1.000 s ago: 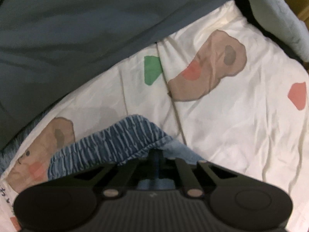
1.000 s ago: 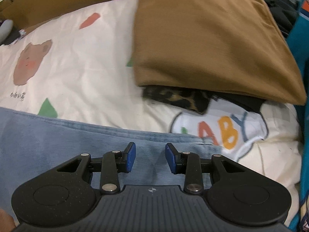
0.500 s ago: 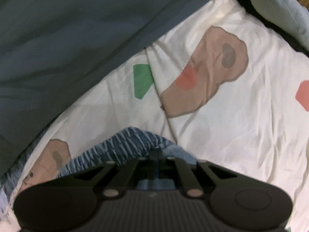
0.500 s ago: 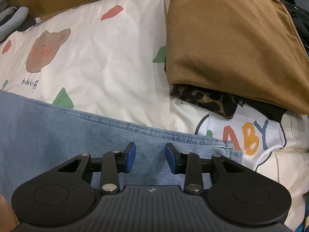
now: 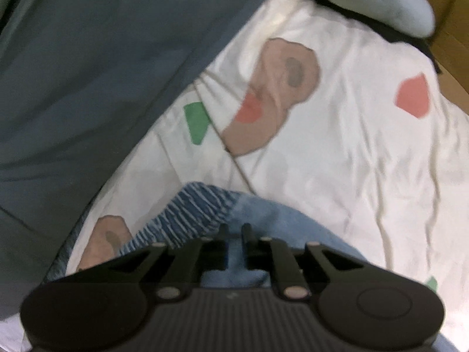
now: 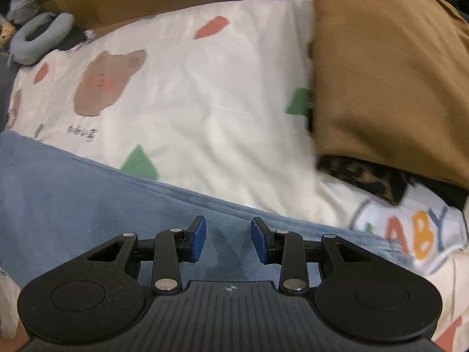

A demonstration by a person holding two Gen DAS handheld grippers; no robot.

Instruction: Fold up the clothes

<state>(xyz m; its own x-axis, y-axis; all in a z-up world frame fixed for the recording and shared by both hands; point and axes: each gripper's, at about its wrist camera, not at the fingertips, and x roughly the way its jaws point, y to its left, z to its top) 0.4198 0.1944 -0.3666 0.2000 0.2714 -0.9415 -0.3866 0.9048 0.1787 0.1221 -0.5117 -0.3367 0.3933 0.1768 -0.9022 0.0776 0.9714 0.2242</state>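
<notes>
Jeans (image 5: 263, 214): lying on bedsheet (image 5: 337, 152).
Left gripper (image 5: 234, 231): jaws opening, denim between.
Right gripper (image 6: 228, 234): released, empty.

left wrist: close, steeply down | right wrist: likewise | shared: jeans (image 5: 263, 214), bedsheet (image 6: 205, 111)

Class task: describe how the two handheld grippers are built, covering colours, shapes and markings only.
Both the left gripper and right gripper have matte black bodies with a ribbed centre panel, a small logo, and a round lobe on each side. Black linkage bars with silver pivot pins carry the fingers. The right gripper's pads are blue; the left's show only a sliver of blue. No cables or sleeves are visible.
</notes>
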